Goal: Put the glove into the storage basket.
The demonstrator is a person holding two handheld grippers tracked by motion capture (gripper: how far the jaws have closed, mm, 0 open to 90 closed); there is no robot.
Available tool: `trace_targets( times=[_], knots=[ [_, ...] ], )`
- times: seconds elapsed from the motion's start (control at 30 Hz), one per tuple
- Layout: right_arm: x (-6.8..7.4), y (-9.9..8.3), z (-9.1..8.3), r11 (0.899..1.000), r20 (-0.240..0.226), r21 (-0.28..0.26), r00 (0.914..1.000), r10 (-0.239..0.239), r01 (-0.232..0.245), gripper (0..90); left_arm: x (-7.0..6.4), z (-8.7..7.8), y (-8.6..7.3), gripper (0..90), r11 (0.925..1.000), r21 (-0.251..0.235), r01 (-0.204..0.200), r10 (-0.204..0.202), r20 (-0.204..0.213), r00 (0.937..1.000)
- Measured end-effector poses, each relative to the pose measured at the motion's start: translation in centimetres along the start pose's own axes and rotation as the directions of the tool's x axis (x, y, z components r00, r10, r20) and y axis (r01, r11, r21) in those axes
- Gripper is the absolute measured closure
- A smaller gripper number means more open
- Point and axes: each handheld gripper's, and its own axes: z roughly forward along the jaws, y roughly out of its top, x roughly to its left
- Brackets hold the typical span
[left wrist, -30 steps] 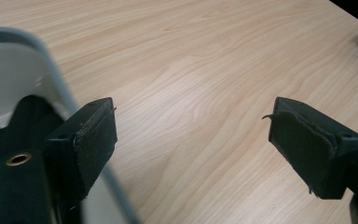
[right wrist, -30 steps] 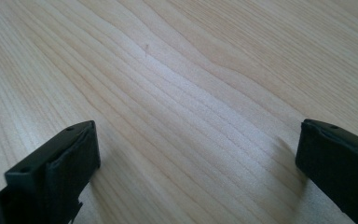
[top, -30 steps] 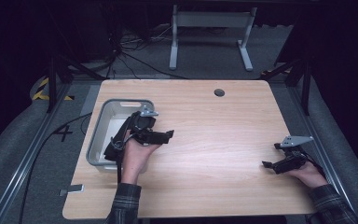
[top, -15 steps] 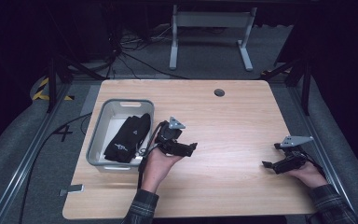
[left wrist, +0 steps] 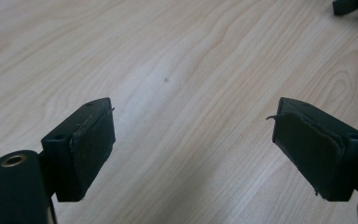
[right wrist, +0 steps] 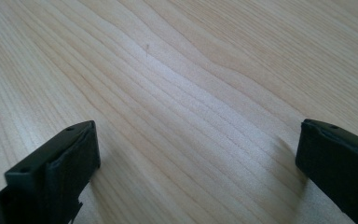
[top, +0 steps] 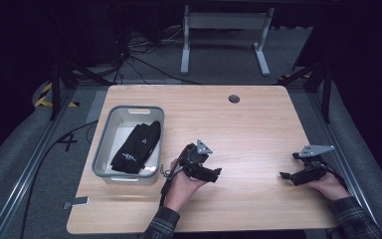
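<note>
A grey bin (top: 103,142) stands at the table's left side with a folded black garment (top: 137,146) lying in it. My left gripper (top: 216,173) hovers over the bare wood to the right of the bin, jaws wide apart and empty; in the left gripper view my left gripper (left wrist: 191,140) has only wood grain between its pads. My right gripper (top: 284,175) rests low near the table's right front, also open and empty. In the right gripper view my right gripper (right wrist: 196,163) frames bare tabletop.
The wooden table (top: 258,124) has a round cable hole (top: 234,98) near its far edge. A white metal stand (top: 224,30) sits on the floor beyond the table. Cables and a rail run along the left floor. A small grey tag (top: 77,203) lies at the front left corner.
My left gripper has moved from over the bin rightward and toward the person, out over bare wood. The black garment stays in the bin. The right gripper has held still.
</note>
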Motion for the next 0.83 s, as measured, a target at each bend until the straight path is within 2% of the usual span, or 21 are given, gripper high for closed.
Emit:
trace_targets(
  times=[0.1,0.17,0.2,0.37,0.4,0.43,0.6,0.83],
  knots=[
    [0.0,0.0,0.0,1.0,0.0,0.0,1.0,0.0,0.0,0.3,-0.6,1.3,-0.5,10.6,0.9988,0.041,-0.025,0.025,-0.007,0.9997],
    [0.0,0.0,0.0,1.0,-0.001,0.0,1.0,0.0,0.0,0.3,-1.0,2.2,-0.6,5.9,0.9952,0.085,-0.049,0.052,-0.029,0.9982],
    [0.0,0.0,0.0,1.0,-0.001,0.0,1.0,0.0,0.0,0.3,-1.3,2.7,-0.6,3.8,0.9929,0.103,-0.059,0.062,-0.026,0.9977],
    [0.0,0.0,0.0,1.0,-0.001,0.0,1.0,-0.001,0.001,0.3,-1.9,3.7,-1.1,2.1,0.987,0.136,-0.085,0.089,-0.023,0.9958],
    [0.0,0.0,0.0,1.0,-0.001,0.0,1.0,-0.001,0.001,0.3,-1.9,3.7,-1.1,1.4,0.987,0.136,-0.085,0.089,-0.023,0.9958],
    [0.0,0.0,0.0,1.0,-0.001,0.0,1.0,-0.001,0.001,0.3,-2.1,3.8,-1.2,1.4,0.9854,0.134,-0.104,0.108,-0.024,0.9938],
    [0.0,0.0,0.0,1.0,-0.001,0.0,1.0,-0.001,0.001,0.3,-2.2,3.8,-1.3,0.4,0.986,0.126,-0.109,0.113,-0.024,0.9933],
    [0.0,0.0,0.0,1.0,-0.002,-0.002,1.0,-0.002,0.002,0.3,-2.0,4.0,-1.9,0.0,0.9885,0.068,-0.135,0.135,0.0,0.9908]
  ],
)
